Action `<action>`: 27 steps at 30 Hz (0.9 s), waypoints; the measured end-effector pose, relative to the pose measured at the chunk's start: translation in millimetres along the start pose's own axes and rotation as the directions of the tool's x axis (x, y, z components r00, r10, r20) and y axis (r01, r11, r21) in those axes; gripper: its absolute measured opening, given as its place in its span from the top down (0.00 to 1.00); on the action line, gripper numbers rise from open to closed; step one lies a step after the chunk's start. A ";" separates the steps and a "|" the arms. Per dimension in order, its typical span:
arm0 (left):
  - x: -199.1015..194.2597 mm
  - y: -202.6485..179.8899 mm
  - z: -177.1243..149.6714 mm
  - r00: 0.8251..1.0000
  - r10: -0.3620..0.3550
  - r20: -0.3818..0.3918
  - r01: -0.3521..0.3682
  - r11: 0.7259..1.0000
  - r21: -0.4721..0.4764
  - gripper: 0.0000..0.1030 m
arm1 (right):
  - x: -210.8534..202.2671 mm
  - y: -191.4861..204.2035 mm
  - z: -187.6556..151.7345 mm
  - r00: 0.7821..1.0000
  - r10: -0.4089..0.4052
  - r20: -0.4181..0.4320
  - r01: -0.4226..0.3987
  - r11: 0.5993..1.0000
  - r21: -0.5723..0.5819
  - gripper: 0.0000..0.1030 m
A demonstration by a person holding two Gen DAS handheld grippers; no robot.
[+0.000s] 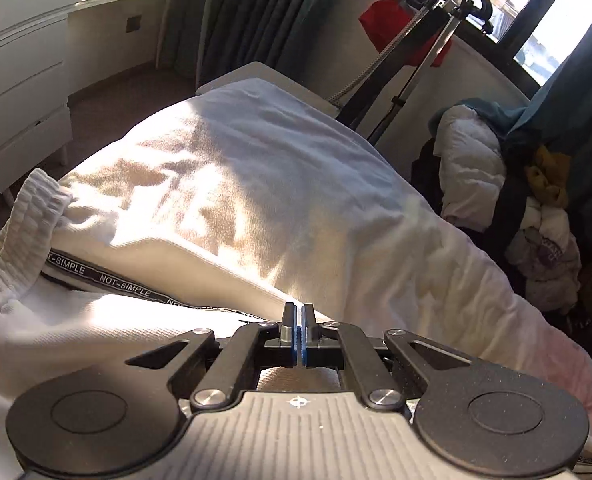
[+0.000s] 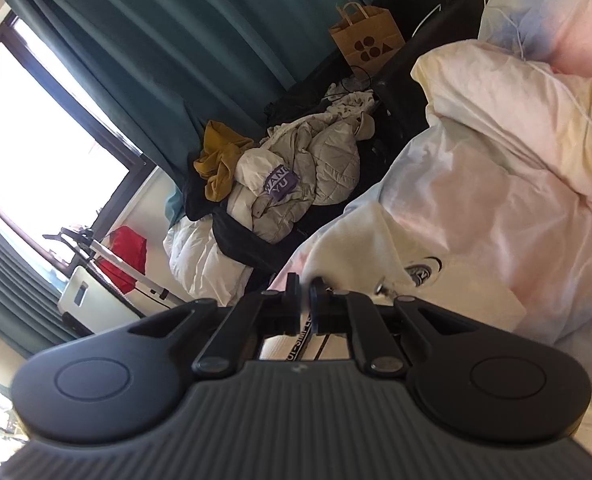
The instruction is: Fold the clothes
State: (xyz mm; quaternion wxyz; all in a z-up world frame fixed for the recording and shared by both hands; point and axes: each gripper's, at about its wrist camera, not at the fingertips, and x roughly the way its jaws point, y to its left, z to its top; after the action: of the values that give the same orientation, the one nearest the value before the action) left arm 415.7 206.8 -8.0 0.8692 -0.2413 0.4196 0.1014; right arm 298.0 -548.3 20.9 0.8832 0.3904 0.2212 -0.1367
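Observation:
A white pair of sweatpants point(image 1: 96, 320) with a ribbed waistband and a black "NOT-SIMPLE" side stripe point(image 1: 108, 280) lies on the bed at the lower left of the left wrist view. My left gripper point(image 1: 298, 312) is shut just above the garment; I see no cloth between its blue pads. In the right wrist view, my right gripper point(image 2: 305, 288) is shut on a fold of the white garment point(image 2: 356, 240), which bunches up in front of the fingers. The striped part shows below the fingers.
The bed has a white cover point(image 1: 256, 168) and a pastel duvet point(image 2: 496, 168). A pile of jackets and clothes point(image 2: 288, 184) sits on a dark chair beside the bed. White drawers point(image 1: 20, 100), a garment steamer pole point(image 1: 416, 60), teal curtains point(image 2: 156, 40) and a paper bag point(image 2: 366, 36) stand around.

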 end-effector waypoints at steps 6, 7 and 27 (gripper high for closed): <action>72.3 -17.7 26.4 0.995 0.096 0.015 -0.097 0.994 0.059 1.00 | 120.2 3.2 0.1 0.993 -0.098 -0.067 0.096 0.995 -0.029 0.92; 83.5 -18.2 29.4 0.993 0.118 0.022 -0.120 0.990 0.070 1.00 | 138.5 0.9 -2.7 0.990 -0.121 -0.078 0.118 0.992 -0.046 0.92; -38.4 43.6 -76.8 0.988 -0.143 0.060 0.143 0.990 0.017 0.55 | 58.8 -81.9 -18.2 0.999 -0.027 -0.047 0.031 0.996 0.088 0.31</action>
State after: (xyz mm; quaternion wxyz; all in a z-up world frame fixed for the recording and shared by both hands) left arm 322.8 206.6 -33.5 0.8881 -0.2622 0.3749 0.0436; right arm 309.7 -592.6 -70.7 0.8577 0.4289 0.2407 -0.1501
